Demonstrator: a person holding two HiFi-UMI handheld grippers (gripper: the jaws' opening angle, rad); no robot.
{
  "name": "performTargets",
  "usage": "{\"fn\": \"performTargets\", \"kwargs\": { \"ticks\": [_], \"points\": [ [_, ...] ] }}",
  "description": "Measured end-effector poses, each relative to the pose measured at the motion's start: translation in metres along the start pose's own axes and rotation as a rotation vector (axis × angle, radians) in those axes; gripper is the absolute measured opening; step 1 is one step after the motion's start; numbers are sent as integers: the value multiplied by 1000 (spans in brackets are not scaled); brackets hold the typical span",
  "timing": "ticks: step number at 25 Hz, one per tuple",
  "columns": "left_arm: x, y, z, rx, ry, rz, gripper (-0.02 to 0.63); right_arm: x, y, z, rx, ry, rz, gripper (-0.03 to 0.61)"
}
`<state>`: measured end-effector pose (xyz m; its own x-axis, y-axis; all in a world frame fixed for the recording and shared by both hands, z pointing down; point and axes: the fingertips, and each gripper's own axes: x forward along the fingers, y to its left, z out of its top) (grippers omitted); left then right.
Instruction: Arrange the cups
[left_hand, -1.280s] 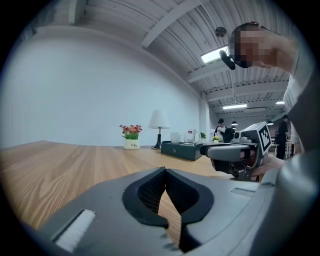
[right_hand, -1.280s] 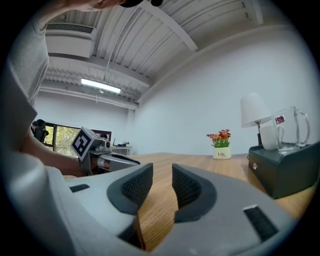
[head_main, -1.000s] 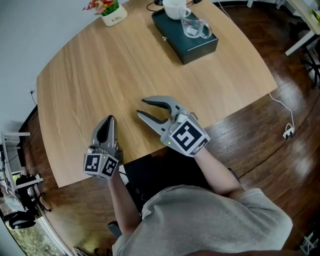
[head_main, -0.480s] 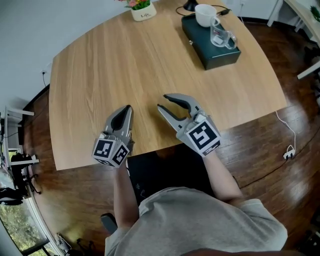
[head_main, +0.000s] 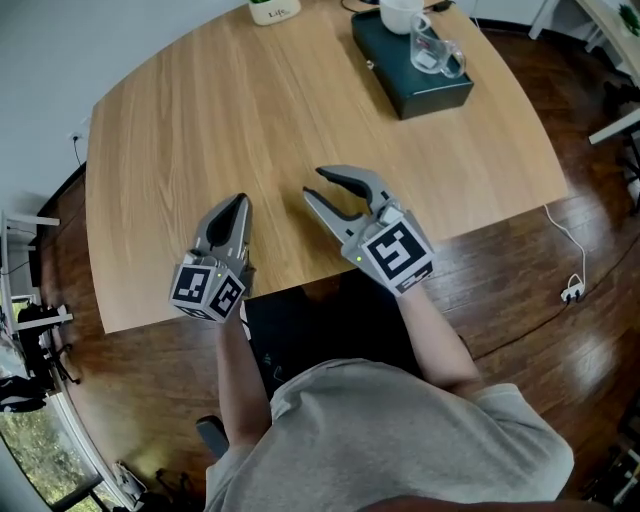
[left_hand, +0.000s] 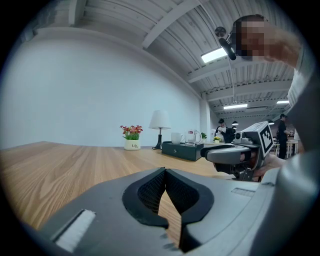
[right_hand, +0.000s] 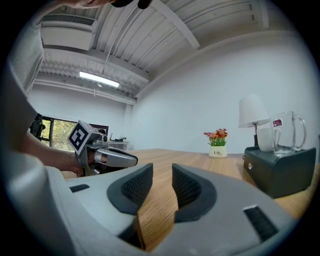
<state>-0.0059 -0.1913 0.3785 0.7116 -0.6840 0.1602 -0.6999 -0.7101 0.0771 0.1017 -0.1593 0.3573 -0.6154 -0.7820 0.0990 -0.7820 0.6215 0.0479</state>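
Observation:
A white cup (head_main: 400, 14) and a clear glass mug (head_main: 436, 50) stand side by side on a dark green box (head_main: 420, 85) at the table's far right. Both also show in the left gripper view, the white cup (left_hand: 176, 138) left of the glass mug (left_hand: 192, 137). My left gripper (head_main: 238, 203) hovers near the table's front edge, shut with nothing in it. To its right my right gripper (head_main: 314, 185) stands open and empty. Both point toward the far side, well short of the cups. The glass mug (right_hand: 285, 132) looms at the right of the right gripper view.
A small flower pot (head_main: 272, 10) sits at the far edge of the wooden table (head_main: 200, 110), with a white lamp (left_hand: 159, 122) beside the box. A cable and plug (head_main: 572, 290) lie on the floor at the right. The person's torso fills the bottom of the head view.
The head camera's framing has shifted a little. Both grippers keep their places over the front of the table, and their jaws stand as before.

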Motion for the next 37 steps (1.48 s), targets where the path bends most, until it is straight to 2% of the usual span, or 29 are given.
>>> {"fn": "performTargets", "kwargs": {
  "ticks": [37],
  "points": [
    [0, -2, -1, -5, 0, 1, 11, -4, -3, -5, 3, 31, -3, 112]
  ]
}}
